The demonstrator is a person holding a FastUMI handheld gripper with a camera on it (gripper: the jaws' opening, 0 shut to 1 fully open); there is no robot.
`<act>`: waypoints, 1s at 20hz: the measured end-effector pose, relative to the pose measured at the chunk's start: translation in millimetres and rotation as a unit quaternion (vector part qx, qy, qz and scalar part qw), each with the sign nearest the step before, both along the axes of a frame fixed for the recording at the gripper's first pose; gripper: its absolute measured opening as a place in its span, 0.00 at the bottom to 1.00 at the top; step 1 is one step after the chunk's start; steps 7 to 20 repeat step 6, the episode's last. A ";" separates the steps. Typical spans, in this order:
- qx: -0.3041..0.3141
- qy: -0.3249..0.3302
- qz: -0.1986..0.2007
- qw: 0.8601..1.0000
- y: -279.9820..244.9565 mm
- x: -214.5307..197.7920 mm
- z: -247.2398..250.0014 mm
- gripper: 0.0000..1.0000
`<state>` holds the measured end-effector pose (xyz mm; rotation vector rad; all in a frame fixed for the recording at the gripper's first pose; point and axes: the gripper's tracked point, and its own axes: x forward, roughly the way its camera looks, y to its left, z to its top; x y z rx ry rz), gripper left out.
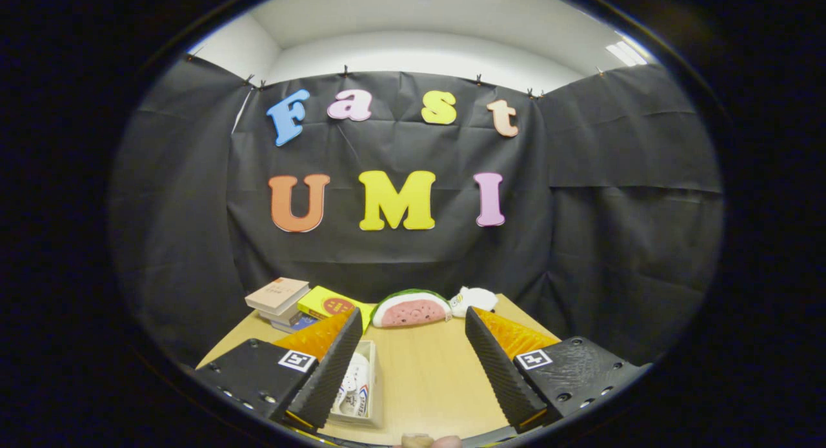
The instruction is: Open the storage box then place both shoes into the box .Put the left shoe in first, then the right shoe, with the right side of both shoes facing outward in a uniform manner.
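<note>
My gripper [413,315] is open, its fingers spread wide over the wooden table [426,377] with nothing between them. A pale storage box [372,370] sits on the table just by the left finger [329,370], which hides part of it. A white shoe [353,385] with small holes lies inside the box. I cannot tell from here whether a second shoe is in it, or where the lid is.
Along the table's far edge lie a stack of books [279,297], a yellow box [326,303], a watermelon-slice plush [411,309] and a small white plush [474,299]. A person's fingertips [429,441] show right below the gripper.
</note>
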<state>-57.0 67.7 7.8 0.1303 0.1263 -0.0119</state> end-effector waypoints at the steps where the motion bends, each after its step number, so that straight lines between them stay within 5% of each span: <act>1: -0.001 0.002 0.001 1.000 0.6 1.0 -0.8 0.96; 20: 0.001 0.005 0.008 1.000 9.5 -3.0 -0.3 0.96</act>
